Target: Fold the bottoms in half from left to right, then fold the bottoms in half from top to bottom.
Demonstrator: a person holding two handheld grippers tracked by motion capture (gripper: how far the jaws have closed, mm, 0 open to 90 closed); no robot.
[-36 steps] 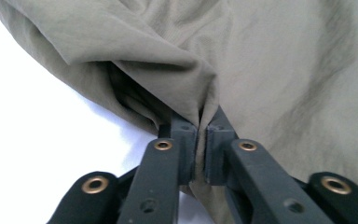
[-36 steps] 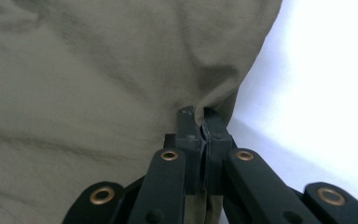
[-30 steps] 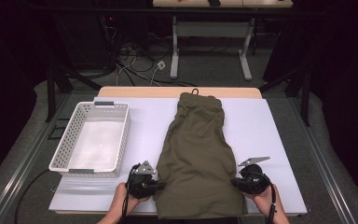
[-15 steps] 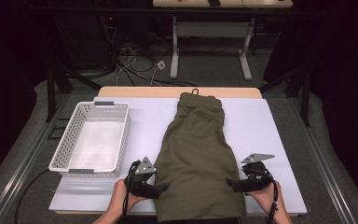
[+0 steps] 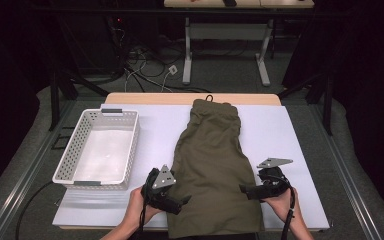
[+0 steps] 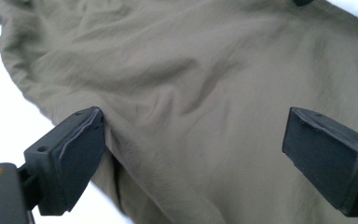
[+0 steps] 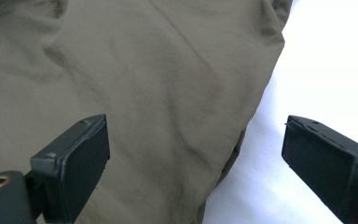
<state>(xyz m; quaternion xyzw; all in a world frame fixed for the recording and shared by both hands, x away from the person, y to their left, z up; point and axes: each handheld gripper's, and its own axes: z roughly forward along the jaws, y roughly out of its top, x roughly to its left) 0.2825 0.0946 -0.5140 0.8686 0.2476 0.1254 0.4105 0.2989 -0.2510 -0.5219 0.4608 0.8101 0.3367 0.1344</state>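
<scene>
the olive garment (image 5: pixel 212 170) lies flat and lengthwise on the white table (image 5: pixel 290 150), its drawstring end away from the person and its wide hem at the near edge. the white basket (image 5: pixel 99 147) sits well to the left of the garment, apart from it and with nothing in it.

this looks like the start of a fold: both hands have come to the garment's near corners and are lining up a grasp. the left gripper (image 5: pixel 172 200) sits at the garment's left edge near the hem, the right gripper (image 5: pixel 247 191) at its right edge, roughly level with each other.

in the left gripper view the fingers (image 6: pixel 74 154) are spread wide, nothing clamped between them; the garment's left edge runs just past the inner face of one finger and the cloth fills the gap to the other. in the right gripper view the fingers (image 7: pixel 74 158) are likewise spread wide, with the garment's right edge running through the gap between them, cloth toward one finger and bare table toward the other.

my guess is the next move calls for each gripper to settle onto its edge and pinch it, catching all the layers, before lifting the hem toward the far end of the garment. a shallow bite could let the thin fabric slip.
</scene>
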